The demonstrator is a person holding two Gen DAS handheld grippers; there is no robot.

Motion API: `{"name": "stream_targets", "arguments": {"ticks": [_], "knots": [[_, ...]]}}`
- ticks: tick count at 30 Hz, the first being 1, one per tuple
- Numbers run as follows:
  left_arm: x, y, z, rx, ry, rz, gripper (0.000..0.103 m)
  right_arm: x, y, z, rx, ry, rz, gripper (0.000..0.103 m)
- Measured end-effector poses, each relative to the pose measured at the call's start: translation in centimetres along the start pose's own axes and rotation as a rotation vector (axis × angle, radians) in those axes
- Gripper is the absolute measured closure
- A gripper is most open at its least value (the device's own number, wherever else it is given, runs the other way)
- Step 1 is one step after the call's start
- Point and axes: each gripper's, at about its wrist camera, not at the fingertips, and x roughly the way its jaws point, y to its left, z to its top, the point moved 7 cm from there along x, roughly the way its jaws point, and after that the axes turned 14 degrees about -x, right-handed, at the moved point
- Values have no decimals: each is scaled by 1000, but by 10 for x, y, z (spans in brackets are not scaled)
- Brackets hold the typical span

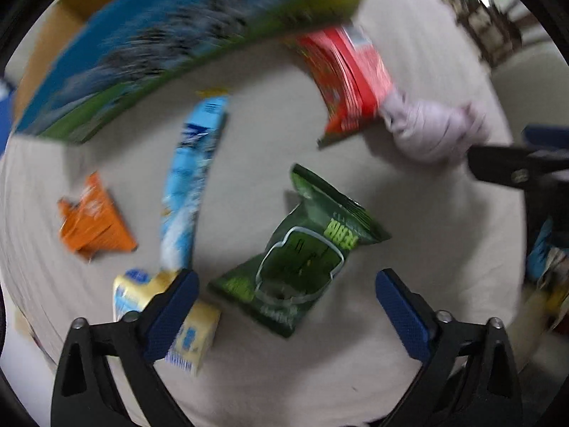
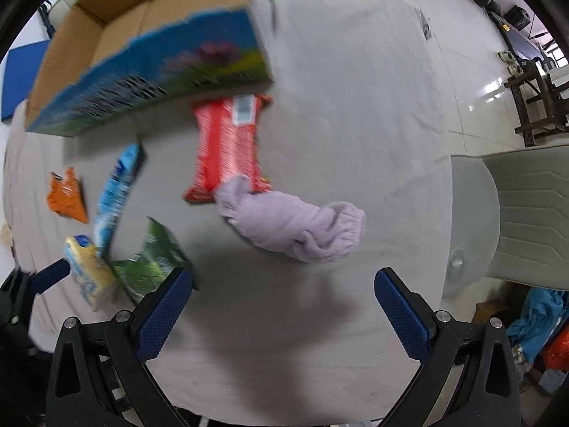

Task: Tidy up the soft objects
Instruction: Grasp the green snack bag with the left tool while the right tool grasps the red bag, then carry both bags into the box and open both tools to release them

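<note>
A beige cloth-covered table (image 2: 355,106) carries a cardboard box (image 2: 149,57) far left, red packet (image 2: 227,142), lilac rolled cloth (image 2: 295,227), green bag (image 1: 302,252), blue, orange and yellow packets left

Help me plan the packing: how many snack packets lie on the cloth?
5: red packet near the cardboard box, long light-blue packet, orange packet far left, green packet centre, yellow packet nearest. Others may sit hidden inside the box.

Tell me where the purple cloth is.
In the right wrist view the purple cloth lies mid-table, one end overlapping the red packet, ahead of the open right claw.
</note>
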Motion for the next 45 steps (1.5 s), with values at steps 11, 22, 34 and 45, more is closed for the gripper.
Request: {"name": "stream_targets", "arguments": {"ticks": [11, 22, 34, 45], "knots": [[18, 50, 24, -417, 92, -167, 61, 18, 2, 34, 32, -41, 55, 1], [26, 85, 12, -597, 154, -259, 51, 71, 27, 94, 70, 39, 101, 22], [-22, 105, -6, -547, 52, -126, 69, 46, 48, 78, 21, 13, 54, 55], [-154, 151, -38, -595, -123, -147, 69, -31, 56, 37, -49, -89, 124, 56]]}}
